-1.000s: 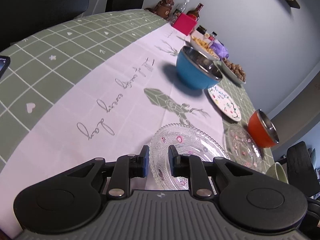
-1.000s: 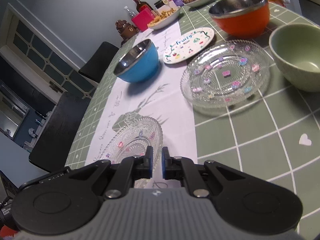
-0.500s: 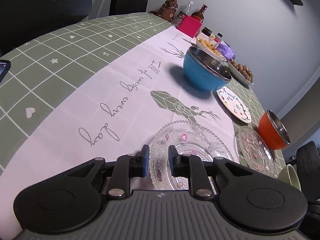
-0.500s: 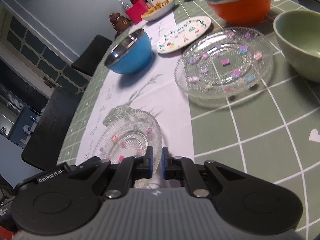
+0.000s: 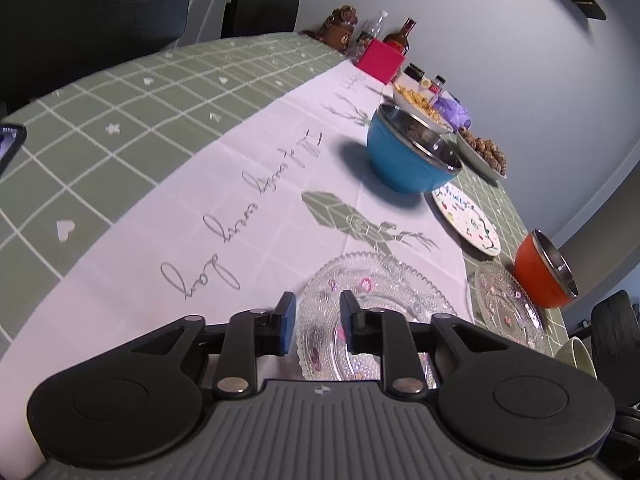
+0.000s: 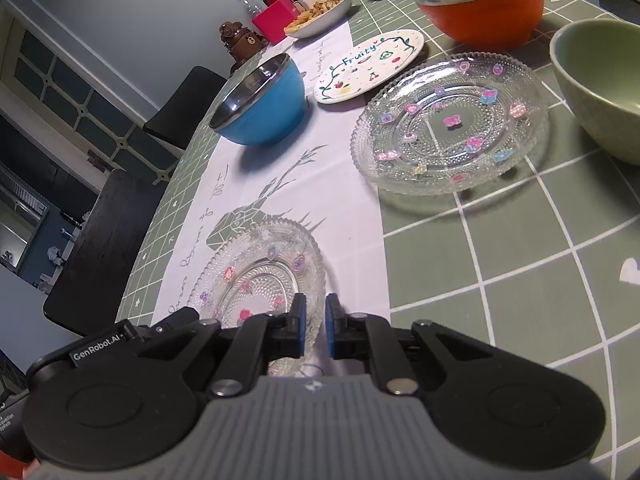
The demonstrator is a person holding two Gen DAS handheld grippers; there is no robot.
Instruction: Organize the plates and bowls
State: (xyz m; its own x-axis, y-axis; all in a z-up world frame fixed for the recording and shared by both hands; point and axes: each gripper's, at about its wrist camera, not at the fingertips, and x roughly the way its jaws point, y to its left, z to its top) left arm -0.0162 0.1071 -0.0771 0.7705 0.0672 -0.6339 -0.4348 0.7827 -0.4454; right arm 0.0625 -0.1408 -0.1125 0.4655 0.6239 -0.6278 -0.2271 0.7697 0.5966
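A clear glass plate (image 5: 380,292) (image 6: 260,276) with coloured flowers lies on the white table runner, right in front of both grippers. My left gripper (image 5: 317,320) is at its left rim and my right gripper (image 6: 315,320) is at its right rim. Both pairs of jaws are opening, and the rim shows in each gap without the pads pressing on it. A second glass plate (image 6: 452,128) (image 5: 508,308), a white "Fruity" plate (image 6: 368,66), a blue bowl (image 5: 408,160), an orange bowl (image 6: 480,12) and a green bowl (image 6: 600,92) stand farther along the table.
Dishes of food (image 5: 420,102), bottles (image 5: 400,36), a pink box (image 5: 380,60) and a brown bear figure (image 6: 240,40) crowd the far end. A phone (image 5: 10,144) lies at the left edge of the green checked cloth. Dark chairs (image 6: 100,248) stand along the table's side.
Both pairs of jaws have parted slightly. The left view tipped briefly and came back. The plates and bowls have stayed where they were.
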